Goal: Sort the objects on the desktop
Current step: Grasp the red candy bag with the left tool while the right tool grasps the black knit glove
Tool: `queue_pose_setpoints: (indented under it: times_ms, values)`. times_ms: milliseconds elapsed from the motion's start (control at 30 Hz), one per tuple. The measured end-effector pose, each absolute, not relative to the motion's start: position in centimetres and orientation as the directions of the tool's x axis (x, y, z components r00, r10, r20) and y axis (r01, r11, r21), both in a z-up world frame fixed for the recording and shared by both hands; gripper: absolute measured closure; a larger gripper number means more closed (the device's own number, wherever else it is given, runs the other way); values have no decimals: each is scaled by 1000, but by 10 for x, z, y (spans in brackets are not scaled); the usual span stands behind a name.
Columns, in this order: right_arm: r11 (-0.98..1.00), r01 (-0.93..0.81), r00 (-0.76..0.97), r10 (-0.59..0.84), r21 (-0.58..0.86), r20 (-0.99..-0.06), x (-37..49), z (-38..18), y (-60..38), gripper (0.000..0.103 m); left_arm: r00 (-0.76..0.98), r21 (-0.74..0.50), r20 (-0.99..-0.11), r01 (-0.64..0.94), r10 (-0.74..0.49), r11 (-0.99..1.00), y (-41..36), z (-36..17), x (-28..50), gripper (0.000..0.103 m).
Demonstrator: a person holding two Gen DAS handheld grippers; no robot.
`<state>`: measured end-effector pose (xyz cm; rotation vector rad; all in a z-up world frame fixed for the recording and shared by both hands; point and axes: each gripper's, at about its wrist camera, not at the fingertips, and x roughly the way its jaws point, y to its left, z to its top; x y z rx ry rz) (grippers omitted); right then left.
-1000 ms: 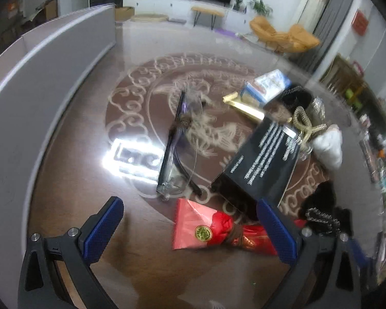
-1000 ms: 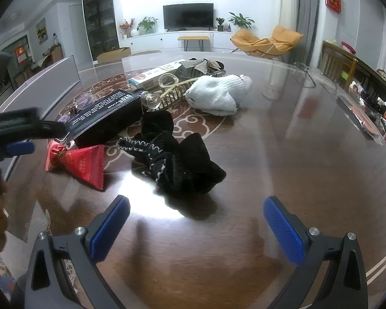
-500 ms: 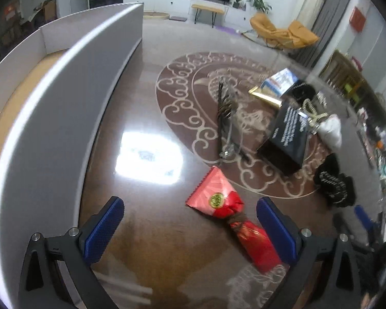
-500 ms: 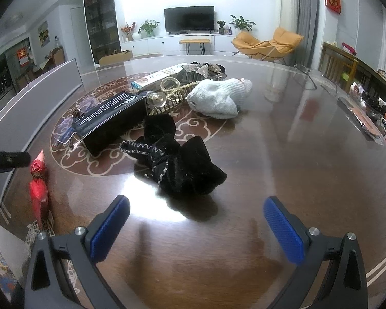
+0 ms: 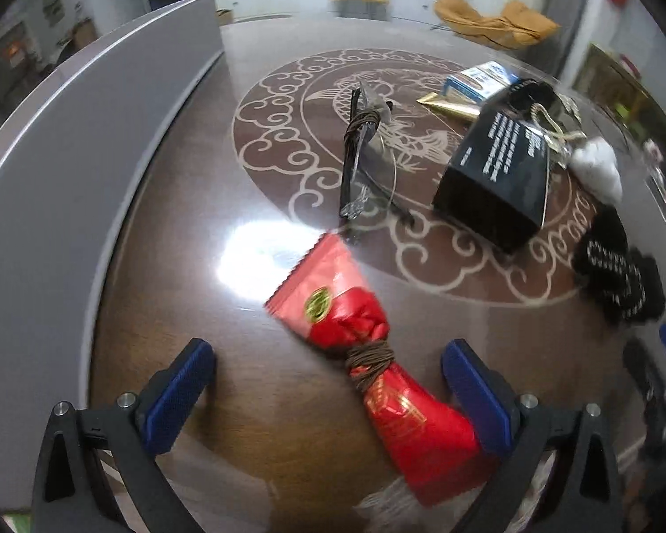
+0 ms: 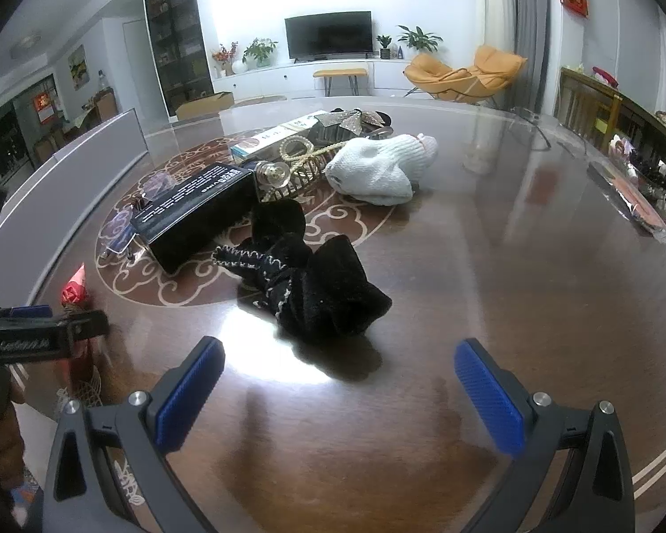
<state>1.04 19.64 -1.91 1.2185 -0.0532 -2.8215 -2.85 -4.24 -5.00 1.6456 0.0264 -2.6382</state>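
Red pouch [image 5: 368,355] lies flat on table [image 5: 164,275] at 6 o'clock in left view, between spread pads of left gripper [image 5: 328,382], not gripped. Glossy foil, serrated top edge, gold seal, brown cord tied round neck.

Sorting barely begun by look: everything loose on table. At 12, glasses [image 5: 359,164], thin dark frame. At 2, black box [image 5: 497,177], matte card, white print. At 3, black velvet bag [image 5: 617,271], soft, white stitching.

Right gripper [image 6: 337,386] wide open, empty, near black velvet bag. White knit hat [image 6: 377,169] at 12, fuzzy. Grey tray wall [image 5: 66,142] at 9.
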Motion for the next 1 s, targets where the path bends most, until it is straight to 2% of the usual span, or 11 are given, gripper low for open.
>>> queue_pose_setpoints:
  times_ms: [167, 467, 700, 800, 900, 933, 1000]
  values:
    - [-997, 52, -678, -75, 55, -731, 9, -20, 195, 0, -437, 3, -899, -61, 24, -998, -47, -51, -31, 0]
    - [-992, 85, -613, -125, 92, -780, 1, -30, 196, 0, -462, 2, -885, -120, 55, -993, -51, -52, -22, 0]
    - [-990, 142, -569, -72, -12, -819, -4, -33, 184, 0, -483, 5, -874, -136, 62, -991, -51, -52, -16, 0]
    - [-978, 206, -527, -115, 5, -842, -18, -31, 188, 0, -472, 3, -878, -170, 79, -985, -53, -52, -15, 0]
    - [-959, 258, -481, -233, 118, -845, -39, -23, 187, 0, -471, 3, -879, -172, 79, -985, -55, -52, -17, 0]
    - [-954, 273, -478, -245, 123, -843, -46, -20, 181, 0, -477, 6, -875, -173, 79, -985, -55, -51, -18, 2]
    - [-955, 291, -486, -203, 62, -850, -58, -18, 167, 0, -497, 6, -863, -184, 88, -983, -53, -48, -17, 16]
